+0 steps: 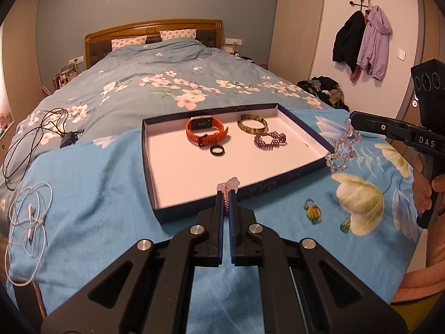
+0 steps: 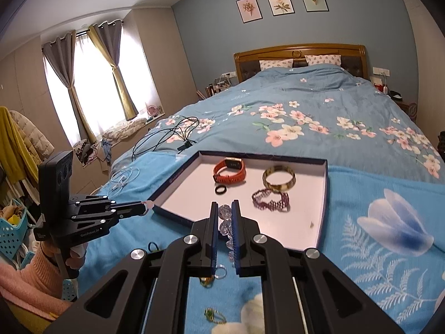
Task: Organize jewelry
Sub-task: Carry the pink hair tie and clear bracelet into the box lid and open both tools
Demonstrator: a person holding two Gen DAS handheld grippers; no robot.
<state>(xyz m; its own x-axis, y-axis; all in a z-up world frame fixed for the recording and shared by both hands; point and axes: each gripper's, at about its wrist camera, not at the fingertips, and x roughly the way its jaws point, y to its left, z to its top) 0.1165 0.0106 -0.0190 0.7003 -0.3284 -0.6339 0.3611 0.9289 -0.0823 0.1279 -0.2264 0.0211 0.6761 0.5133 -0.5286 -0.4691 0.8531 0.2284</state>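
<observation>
My left gripper (image 1: pixel 227 193) is shut on a thin pink chain with a pale charm (image 1: pixel 231 183), held just above the near rim of the shallow white-lined tray (image 1: pixel 192 208). My right gripper (image 2: pixel 224 206) is shut on a clear crystal bead bracelet (image 2: pixel 225 224); it dangles (image 1: pixel 343 150) by the tray's right corner. In the tray lie an orange watch (image 1: pixel 205 130), a brown bangle (image 1: pixel 252 123), a purple beaded bracelet (image 1: pixel 269 140) and a black ring (image 1: pixel 217 150). Two small coloured rings (image 1: pixel 313 211) (image 1: pixel 345 225) rest on the blue bedspread.
The tray sits on a flowered bed cover. Black cables (image 1: pixel 33 139) and white earphones (image 1: pixel 30 217) lie to the left. Pillows and a headboard are far back. Coats (image 1: pixel 361 41) hang on the right wall. A blue basket (image 2: pixel 11 231) stands beside the bed.
</observation>
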